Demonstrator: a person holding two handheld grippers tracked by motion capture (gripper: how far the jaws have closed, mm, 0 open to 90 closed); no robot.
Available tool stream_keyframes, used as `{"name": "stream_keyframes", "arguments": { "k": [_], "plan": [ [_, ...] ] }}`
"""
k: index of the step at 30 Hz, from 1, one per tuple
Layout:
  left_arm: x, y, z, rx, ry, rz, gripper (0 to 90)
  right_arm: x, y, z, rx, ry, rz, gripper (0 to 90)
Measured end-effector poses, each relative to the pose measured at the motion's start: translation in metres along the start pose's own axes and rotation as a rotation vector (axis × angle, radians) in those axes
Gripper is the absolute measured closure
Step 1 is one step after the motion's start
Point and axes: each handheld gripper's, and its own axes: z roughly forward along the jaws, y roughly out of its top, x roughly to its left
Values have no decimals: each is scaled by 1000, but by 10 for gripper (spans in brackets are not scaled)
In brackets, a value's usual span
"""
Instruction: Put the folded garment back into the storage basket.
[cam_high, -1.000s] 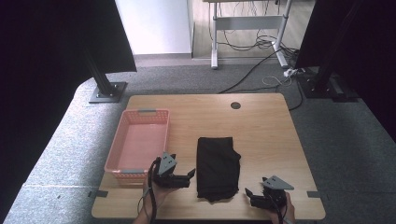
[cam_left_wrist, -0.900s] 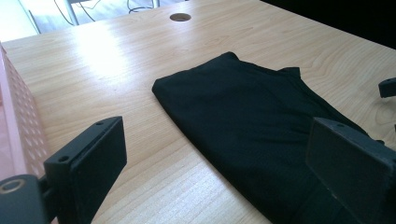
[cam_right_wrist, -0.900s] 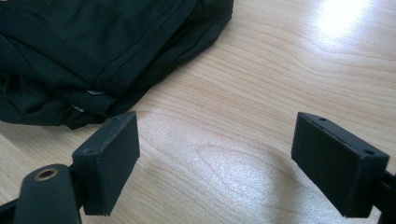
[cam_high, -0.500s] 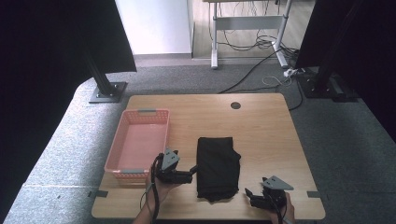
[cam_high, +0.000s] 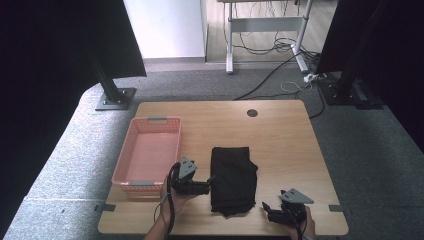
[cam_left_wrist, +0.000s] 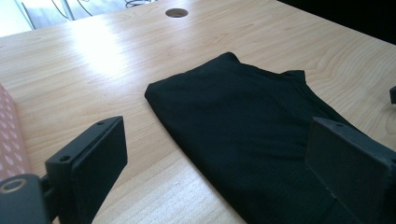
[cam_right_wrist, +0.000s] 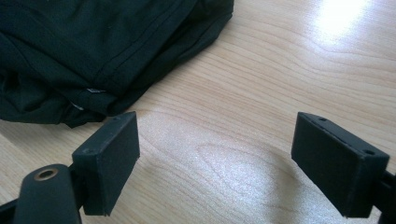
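Our left tool (cam_high: 209, 184) has its jaws wide apart, nothing clamped. In the left gripper view one jaw sits over bare wood and the other over the near part of the folded black garment (cam_left_wrist: 252, 135); we can't tell if that jaw touches the fabric. From the high view this tool sits just beside the garment's left edge, tips pointing at it.

Our right tool (cam_high: 267, 208) also has its jaws spread, holding nothing. It is low over the counter (cam_high: 280, 140), near the garment's lower right corner but apart from it. In the right gripper view we see bare wood between the jaws and the garment's bunched hem (cam_right_wrist: 98, 56) beyond the left-hand jaw.

The garment lies flat, folded into a rough rectangle, with its lower end rumpled. It is near the counter's front edge, about mid-width.

The pink basket (cam_high: 150, 155) stands left of the garment, just past our left tool. A round cable hole (cam_high: 252, 113) sits well beyond the garment, toward the counter's far edge.
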Motion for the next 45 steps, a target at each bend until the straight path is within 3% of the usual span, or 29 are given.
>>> {"name": "stream_keyframes", "arguments": {
  "k": [10,45],
  "plan": [
    [0,9,7,6,3,16,54,0,0,0,-2,-5,-2,150],
    [9,21,39,28,14,0,53,2,0,1,6,-14,-13,151]
  ]
}}
